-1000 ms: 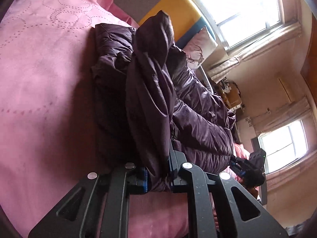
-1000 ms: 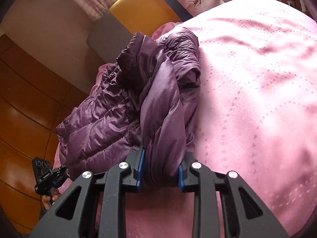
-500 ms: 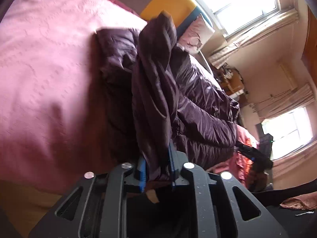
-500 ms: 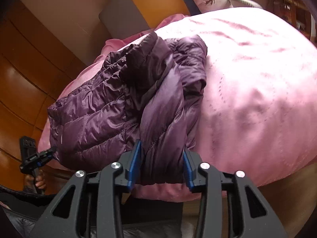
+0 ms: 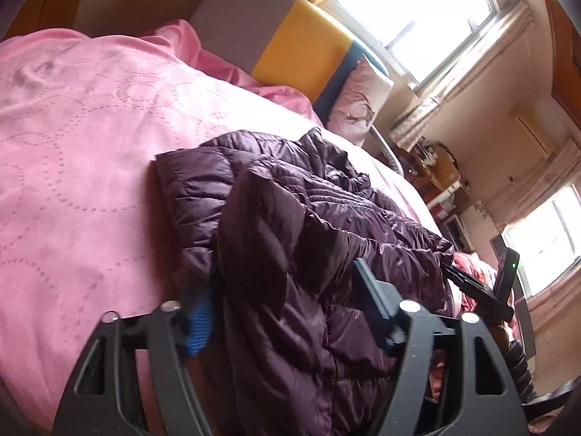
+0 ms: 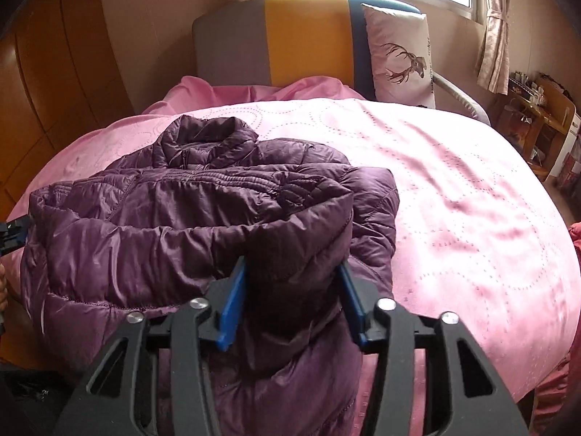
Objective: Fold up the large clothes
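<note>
A dark purple quilted puffer jacket [image 6: 189, 218] lies folded on a pink bedspread [image 6: 454, 189], its collar toward the headboard. In the left wrist view the jacket [image 5: 308, 225] bunches near the bed's front edge. My left gripper [image 5: 287, 294] has its jaws spread wide, with a thick fold of jacket between the blue pads. My right gripper [image 6: 292, 287] also stands wide, with the folded hem lying between its fingers. The other gripper shows at the left edge of the right wrist view [image 6: 12, 234] and at the right of the left wrist view [image 5: 483, 290].
A grey, yellow and blue headboard [image 6: 290, 36] stands at the bed's far end with a deer-print pillow [image 6: 399, 54] against it. Wooden wardrobe doors [image 6: 43, 83] are at the left. A cluttered desk [image 6: 537, 116] stands at the right. Windows [image 5: 417, 14] are bright.
Both grippers' jaws have spread much wider than half a second ago. The jacket has dropped from hanging upright to lying flat and folded on the bed.
</note>
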`<state>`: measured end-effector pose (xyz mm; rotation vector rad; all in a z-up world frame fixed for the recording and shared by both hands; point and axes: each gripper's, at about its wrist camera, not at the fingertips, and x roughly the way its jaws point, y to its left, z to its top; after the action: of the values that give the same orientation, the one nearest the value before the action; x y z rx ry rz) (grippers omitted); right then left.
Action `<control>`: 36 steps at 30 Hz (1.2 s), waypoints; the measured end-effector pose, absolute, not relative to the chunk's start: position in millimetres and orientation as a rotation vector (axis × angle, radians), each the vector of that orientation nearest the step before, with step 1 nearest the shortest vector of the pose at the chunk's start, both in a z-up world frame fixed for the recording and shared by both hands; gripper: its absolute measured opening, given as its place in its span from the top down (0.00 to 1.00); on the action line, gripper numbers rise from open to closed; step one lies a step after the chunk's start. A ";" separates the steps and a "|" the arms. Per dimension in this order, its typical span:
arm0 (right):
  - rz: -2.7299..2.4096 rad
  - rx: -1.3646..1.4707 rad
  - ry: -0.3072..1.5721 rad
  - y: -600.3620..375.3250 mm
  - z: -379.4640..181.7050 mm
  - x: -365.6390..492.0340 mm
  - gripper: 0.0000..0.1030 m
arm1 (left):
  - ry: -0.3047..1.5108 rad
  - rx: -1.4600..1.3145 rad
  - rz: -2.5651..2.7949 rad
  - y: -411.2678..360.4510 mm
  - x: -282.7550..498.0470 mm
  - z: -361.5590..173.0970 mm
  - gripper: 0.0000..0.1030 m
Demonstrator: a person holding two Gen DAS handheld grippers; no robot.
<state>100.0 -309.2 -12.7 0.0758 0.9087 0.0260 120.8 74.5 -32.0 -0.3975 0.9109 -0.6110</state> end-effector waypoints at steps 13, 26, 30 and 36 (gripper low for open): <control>0.070 0.203 0.762 -326.6 55.0 94.9 0.91 | 0.781 -0.367 -0.629 82.3 128.3 12.0 0.96; -0.052 0.292 0.735 -352.9 41.3 211.0 0.92 | 0.758 -0.341 -0.549 51.6 237.1 15.7 0.98; -0.102 0.314 0.802 -361.3 9.0 245.5 0.92 | 0.834 -0.328 -0.483 39.6 273.1 -13.8 0.98; -0.155 0.325 0.930 -362.8 -45.8 277.0 0.89 | 0.977 -0.298 -0.411 28.2 302.9 -68.2 0.98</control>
<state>277.0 -362.8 -45.8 0.3253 0.9302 -0.1548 302.9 28.2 -68.2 -0.2982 0.9771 -0.4110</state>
